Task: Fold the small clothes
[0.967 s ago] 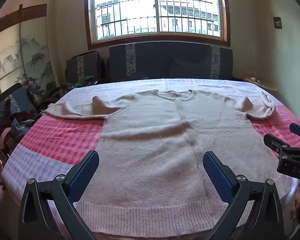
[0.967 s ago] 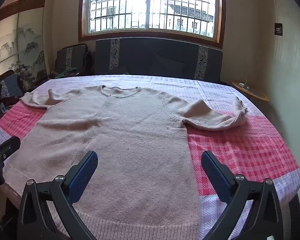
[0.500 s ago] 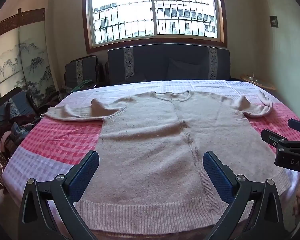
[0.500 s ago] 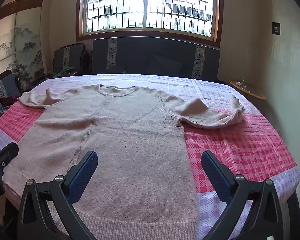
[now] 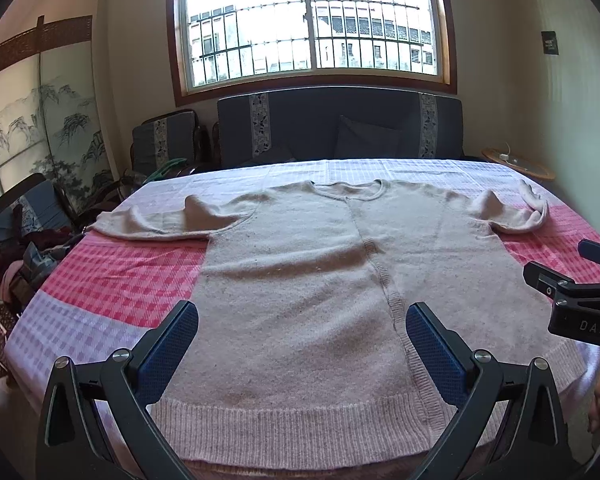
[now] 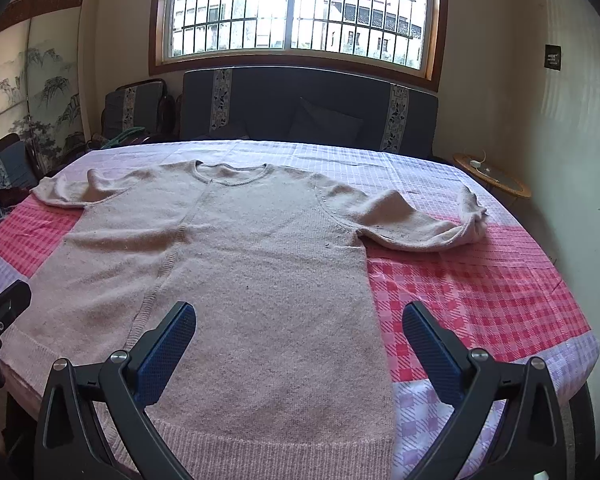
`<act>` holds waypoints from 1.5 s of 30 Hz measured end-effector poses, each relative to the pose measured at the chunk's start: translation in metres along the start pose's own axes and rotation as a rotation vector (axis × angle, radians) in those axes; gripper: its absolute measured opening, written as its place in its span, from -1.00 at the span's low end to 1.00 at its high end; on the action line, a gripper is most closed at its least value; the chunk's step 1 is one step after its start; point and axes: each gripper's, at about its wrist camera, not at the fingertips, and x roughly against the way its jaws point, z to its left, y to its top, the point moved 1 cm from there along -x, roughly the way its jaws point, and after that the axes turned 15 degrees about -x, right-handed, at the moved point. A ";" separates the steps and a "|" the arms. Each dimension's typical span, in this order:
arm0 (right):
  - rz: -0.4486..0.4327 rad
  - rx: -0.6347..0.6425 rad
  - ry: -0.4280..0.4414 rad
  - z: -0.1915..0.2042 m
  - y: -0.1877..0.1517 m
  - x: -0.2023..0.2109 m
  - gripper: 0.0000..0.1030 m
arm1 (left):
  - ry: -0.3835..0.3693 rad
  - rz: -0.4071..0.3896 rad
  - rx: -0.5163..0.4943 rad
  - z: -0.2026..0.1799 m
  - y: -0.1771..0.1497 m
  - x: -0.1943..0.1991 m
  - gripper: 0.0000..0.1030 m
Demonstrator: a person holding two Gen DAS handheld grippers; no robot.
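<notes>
On the table (image 5: pixel 100 284), over its pink-and-lilac checked cloth, the beige knit sweater (image 5: pixel 300 280) lies flat, neck toward the window, ribbed hem at the near edge, both sleeves out sideways with the right cuff curled back on itself (image 6: pixel 472 220). Change over the last second: both cameras have pulled back and up a bit; more of the hem and near table edge now shows. Sweater itself hasn't moved, no fold started. Left tongs (image 5: pixel 300 344) spread wide, empty, hovering over the hem left of the centre seam. Right tongs (image 6: pixel 296 344) also wide, empty, above the sweater's right side edge. My read: spreading is done, this is a reset before the first grasp, likely a sleeve or a side fold.
</notes>
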 end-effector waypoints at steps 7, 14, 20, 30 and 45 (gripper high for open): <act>0.008 0.007 -0.007 0.002 -0.002 -0.003 1.00 | -0.005 -0.001 0.001 0.001 -0.001 0.000 1.00; 0.016 0.012 -0.009 0.004 -0.003 -0.005 1.00 | -0.009 -0.002 -0.002 0.001 -0.002 -0.002 1.00; 0.019 0.013 -0.009 0.004 -0.004 -0.005 1.00 | -0.012 -0.002 -0.004 0.000 -0.002 -0.003 1.00; 0.022 0.011 -0.012 0.004 -0.005 -0.007 1.00 | -0.005 -0.006 -0.004 0.003 -0.002 -0.004 1.00; 0.077 0.002 0.013 -0.005 -0.003 -0.025 1.00 | -0.011 -0.013 -0.028 0.002 0.004 -0.012 1.00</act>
